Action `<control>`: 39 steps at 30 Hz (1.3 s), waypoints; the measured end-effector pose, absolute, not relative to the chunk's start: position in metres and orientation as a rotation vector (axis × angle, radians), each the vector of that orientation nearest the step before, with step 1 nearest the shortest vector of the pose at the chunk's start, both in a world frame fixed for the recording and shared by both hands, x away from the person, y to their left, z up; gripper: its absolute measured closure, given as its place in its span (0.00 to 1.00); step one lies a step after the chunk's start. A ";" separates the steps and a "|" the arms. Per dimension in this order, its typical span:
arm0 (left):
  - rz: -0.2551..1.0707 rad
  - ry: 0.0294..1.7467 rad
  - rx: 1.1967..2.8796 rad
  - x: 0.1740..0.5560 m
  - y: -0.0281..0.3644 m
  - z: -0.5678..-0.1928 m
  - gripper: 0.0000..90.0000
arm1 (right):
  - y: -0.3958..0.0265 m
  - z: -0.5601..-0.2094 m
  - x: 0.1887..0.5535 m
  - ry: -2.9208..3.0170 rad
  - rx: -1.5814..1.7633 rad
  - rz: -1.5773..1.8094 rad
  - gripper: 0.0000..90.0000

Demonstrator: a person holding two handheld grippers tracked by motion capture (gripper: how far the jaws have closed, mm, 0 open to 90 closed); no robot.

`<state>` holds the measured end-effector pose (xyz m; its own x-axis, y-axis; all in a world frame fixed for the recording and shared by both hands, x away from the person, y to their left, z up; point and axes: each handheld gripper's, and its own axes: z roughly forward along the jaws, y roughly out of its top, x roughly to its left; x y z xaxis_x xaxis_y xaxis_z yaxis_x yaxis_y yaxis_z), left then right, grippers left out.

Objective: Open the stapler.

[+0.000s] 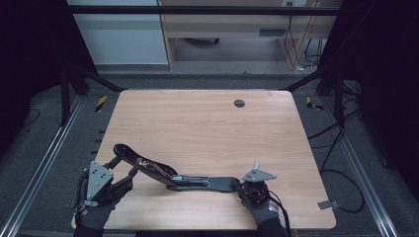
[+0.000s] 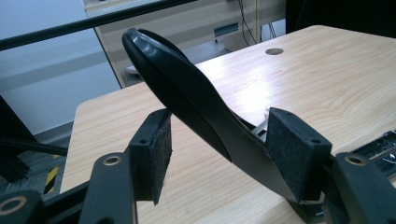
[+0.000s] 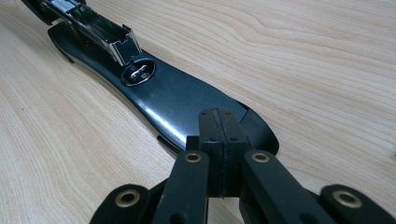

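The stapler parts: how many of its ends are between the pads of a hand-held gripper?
2. The raised top arm lies between the left hand-held gripper pads, not pressed. The base tip sits under the shut right hand-held gripper.

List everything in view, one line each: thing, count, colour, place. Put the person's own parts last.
stapler: one, black with a silver metal magazine, opened out flat near the table's front edge; its base lies on the wood, its top arm is raised toward the left.
table: one, light wood, centre of the high view.
cable hole: one, dark grey, far middle of the table.
frame bars: black, around the table.
left gripper: one, black, front left; jaws apart on either side of the stapler's raised arm, the left pad clear of it.
right gripper: one, black, front right; jaws shut, resting at the tip of the stapler's base.
gloved hands: two, dark grey gloves, bottom edge.
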<state>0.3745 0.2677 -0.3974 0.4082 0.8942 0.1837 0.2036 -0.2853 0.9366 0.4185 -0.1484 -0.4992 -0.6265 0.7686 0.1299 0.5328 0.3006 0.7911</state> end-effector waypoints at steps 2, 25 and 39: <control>0.942 0.962 1.746 0.372 0.269 -0.399 0.45 | -0.148 -0.499 0.419 2.297 1.184 1.235 1.00; 0.889 1.083 1.806 0.374 0.285 -0.440 0.46 | -0.149 -0.498 0.421 2.320 1.178 1.236 1.00; 0.833 1.129 1.844 0.384 0.289 -0.453 0.46 | -0.173 -0.478 0.421 2.220 1.182 1.267 1.00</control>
